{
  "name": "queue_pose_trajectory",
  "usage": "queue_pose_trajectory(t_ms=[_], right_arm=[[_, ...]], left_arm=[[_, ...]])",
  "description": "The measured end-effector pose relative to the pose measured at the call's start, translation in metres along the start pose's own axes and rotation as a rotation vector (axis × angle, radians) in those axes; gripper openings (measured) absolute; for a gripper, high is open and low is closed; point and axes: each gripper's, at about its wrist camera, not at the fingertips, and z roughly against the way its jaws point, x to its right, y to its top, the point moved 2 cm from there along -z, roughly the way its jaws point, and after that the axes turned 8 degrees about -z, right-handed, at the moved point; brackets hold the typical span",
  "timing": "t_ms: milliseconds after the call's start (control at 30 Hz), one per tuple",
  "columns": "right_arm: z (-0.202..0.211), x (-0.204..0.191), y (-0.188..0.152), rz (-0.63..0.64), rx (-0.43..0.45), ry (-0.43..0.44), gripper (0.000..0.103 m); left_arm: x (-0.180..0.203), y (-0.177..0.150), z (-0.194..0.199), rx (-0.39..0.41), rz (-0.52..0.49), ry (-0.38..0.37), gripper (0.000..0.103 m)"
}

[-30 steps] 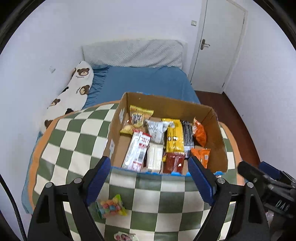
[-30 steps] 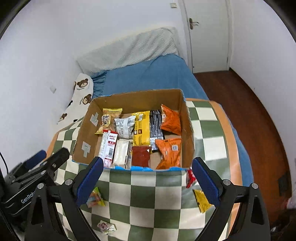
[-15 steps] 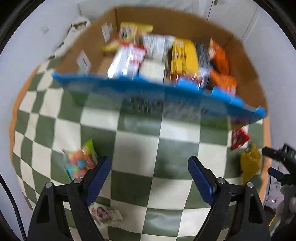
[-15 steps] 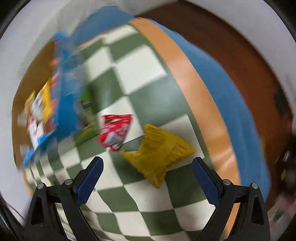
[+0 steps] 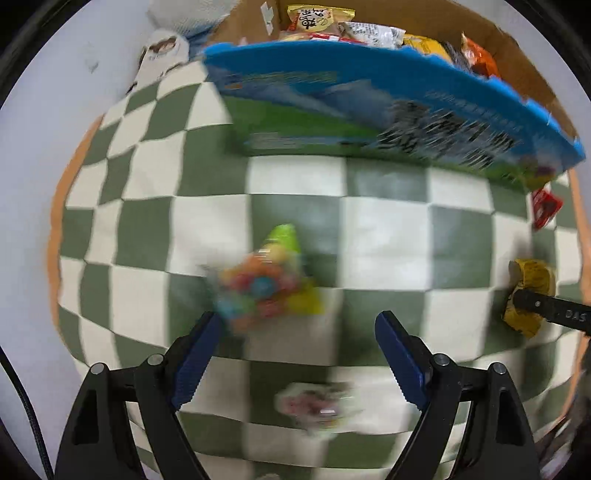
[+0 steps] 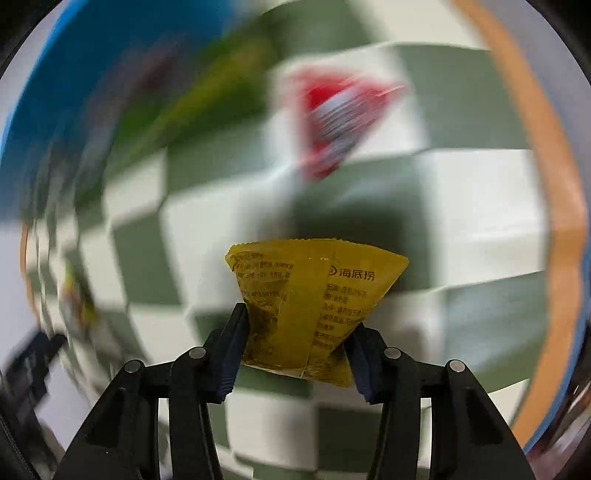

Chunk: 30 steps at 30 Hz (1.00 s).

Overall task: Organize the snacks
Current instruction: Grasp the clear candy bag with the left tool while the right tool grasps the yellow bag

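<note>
In my right wrist view, the right gripper (image 6: 295, 347) has its jaws closed on the yellow packet (image 6: 306, 299), which is squeezed between them in the lower middle of the frame and fans out above them. Behind it, at the upper right of centre, I see a red packet (image 6: 336, 118) lying on the checkered cloth (image 6: 480, 192); it is blurred. The blue front of the box (image 6: 74, 92) fills the upper left of this view, also blurred.

In my left wrist view, the left gripper (image 5: 297, 350) has its jaws released, wide apart, with nothing between them. Just above the left jaw, a bag of colourful candy (image 5: 266, 284) lies on the cloth (image 5: 388, 240). A small pale wrapper (image 5: 314, 404) lies low in the frame between the jaws, too blurred to read. The box (image 5: 369, 96) runs across the top of the frame, with many snacks (image 5: 321, 18) inside. At the right edge I see the yellow packet (image 5: 532, 295) in the right gripper (image 5: 517, 299), and the red packet (image 5: 545, 208) above it, near the corner of the box.
</note>
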Motion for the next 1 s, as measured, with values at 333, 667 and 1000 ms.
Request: queue_pose_trajectory(t_ms=[333, 667, 1000], right_arm=[[-0.027, -0.080, -0.016, 0.172, -0.087, -0.032, 0.053], [-0.022, -0.098, -0.009, 0.241, -0.101, -0.068, 0.053], [-0.017, -0.112, -0.011, 0.362, -0.106, -0.121, 0.071]], left_arm=[[0.003, 0.011, -0.045, -0.066, -0.499, 0.062, 0.085], [-0.018, 0.019, -0.077, -0.191, -0.246, -0.147, 0.053], [-0.055, -0.009, -0.090, -0.266, 0.263, -0.387, 0.061]])
